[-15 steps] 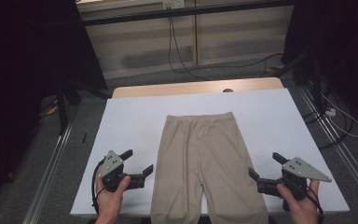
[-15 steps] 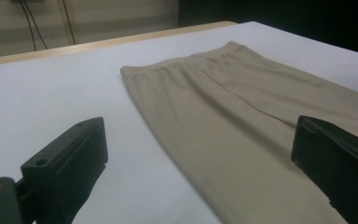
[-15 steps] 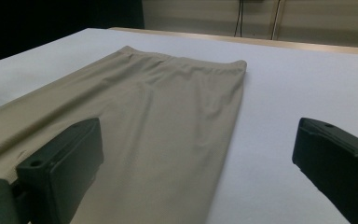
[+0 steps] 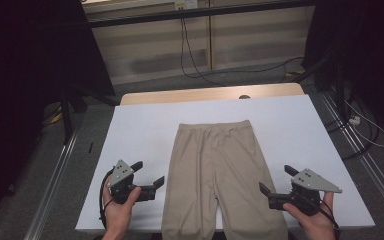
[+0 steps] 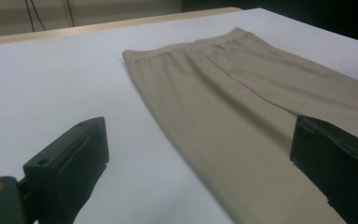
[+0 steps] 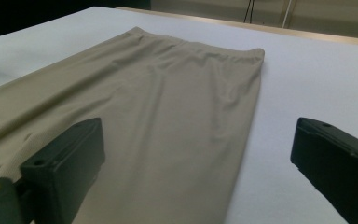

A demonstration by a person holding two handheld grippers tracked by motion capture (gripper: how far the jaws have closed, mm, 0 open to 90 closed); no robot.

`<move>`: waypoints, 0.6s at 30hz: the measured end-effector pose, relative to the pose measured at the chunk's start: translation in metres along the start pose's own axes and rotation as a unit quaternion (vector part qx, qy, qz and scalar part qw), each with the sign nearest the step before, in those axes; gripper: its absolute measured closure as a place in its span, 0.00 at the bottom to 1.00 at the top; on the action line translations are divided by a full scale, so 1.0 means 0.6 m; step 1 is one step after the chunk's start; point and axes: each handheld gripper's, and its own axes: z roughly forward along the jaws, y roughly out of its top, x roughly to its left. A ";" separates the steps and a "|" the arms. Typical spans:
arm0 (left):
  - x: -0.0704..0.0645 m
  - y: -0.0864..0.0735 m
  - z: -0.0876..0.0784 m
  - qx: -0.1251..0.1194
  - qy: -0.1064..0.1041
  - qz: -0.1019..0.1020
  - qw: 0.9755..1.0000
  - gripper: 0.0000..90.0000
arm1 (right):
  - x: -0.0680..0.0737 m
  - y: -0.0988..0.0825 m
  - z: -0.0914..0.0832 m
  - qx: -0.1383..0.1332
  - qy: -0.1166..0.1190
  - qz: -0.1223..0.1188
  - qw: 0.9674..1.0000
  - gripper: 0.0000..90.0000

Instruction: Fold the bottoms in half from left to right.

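Beige trousers lie flat and face-up in the middle of the white table cover, waistband toward the far edge and both legs running back to the near edge, where they pass out of the high view. The left gripper sits in the person's left hand just beside the garment's left outer seam, its two black jaws standing wide apart and pointing inward toward the cloth with nothing between them; the nearer jaw tip comes close to the fabric edge without clearly touching it. In the left gripper view the trousers stretch away between the jaws, one jaw over bare cover and the other over the fabric. The right gripper, in the right hand, mirrors it at the right outer seam, jaws likewise spread and empty, tips at the edge of the right leg. In the right gripper view the trousers fill the left and middle, one jaw above the cloth, the other above the cover.
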 end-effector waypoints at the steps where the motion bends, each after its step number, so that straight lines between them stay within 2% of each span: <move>1: 0.001 0.001 0.000 0.000 -0.001 0.000 1.000 0.05 | 0.004 0.001 0.002 -0.003 0.006 0.002 1.000 0.02; 2: 0.001 0.001 0.000 0.000 -0.001 0.000 1.000 0.05 | 0.009 0.002 0.004 0.000 0.016 0.003 1.000 0.02; 3: 0.003 0.002 0.000 0.001 -0.001 -0.001 1.000 0.05 | 0.009 0.002 0.004 0.000 0.016 0.003 1.000 0.02; 4: 0.004 0.002 0.001 0.000 0.000 0.002 1.000 0.06 | 0.026 0.004 0.011 0.008 0.025 -0.004 1.000 0.03; 6: 0.006 0.004 0.003 0.005 0.003 0.007 1.000 0.06 | 0.033 0.005 0.013 0.011 0.027 -0.002 1.000 0.02; 7: 0.008 0.004 0.006 0.003 -0.001 0.006 1.000 0.06 | 0.041 0.007 0.016 0.014 0.038 -0.006 0.999 0.03; 8: 0.009 0.006 0.010 0.005 -0.004 0.002 1.000 0.06 | 0.061 0.014 0.020 0.016 0.051 -0.015 0.998 0.05; 9: 0.009 0.006 0.010 0.005 -0.004 0.002 1.000 0.06 | 0.061 0.014 0.020 0.016 0.051 -0.015 0.998 0.05; 10: 0.011 0.006 0.013 0.007 -0.008 -0.003 1.000 0.06 | 0.079 0.017 0.025 0.020 0.065 -0.027 0.997 0.05; 11: 0.013 0.007 0.016 0.007 -0.004 -0.006 1.000 0.06 | 0.079 0.017 0.025 0.020 0.065 -0.027 0.997 0.05; 12: 0.019 0.008 0.023 0.010 -0.010 -0.029 0.999 0.07 | 0.101 0.018 0.034 0.030 0.088 -0.032 0.995 0.07; 14: 0.022 0.009 0.027 0.009 -0.012 -0.032 0.999 0.07 | 0.109 0.018 0.037 0.035 0.094 -0.035 0.994 0.07; 15: 0.022 0.010 0.031 0.010 -0.009 -0.026 1.000 0.07 | 0.120 0.017 0.042 0.041 0.106 -0.040 0.993 0.08; 16: 0.023 0.014 0.038 0.008 0.004 -0.014 1.000 0.07 | 0.135 0.018 0.050 0.051 0.123 -0.045 0.990 0.09; 17: 0.023 0.014 0.038 0.008 0.004 -0.014 1.000 0.07 | 0.135 0.018 0.050 0.051 0.123 -0.045 0.990 0.09; 18: 0.023 0.016 0.043 0.002 0.003 -0.019 1.000 0.07 | 0.152 0.019 0.059 0.056 0.140 -0.049 0.987 0.09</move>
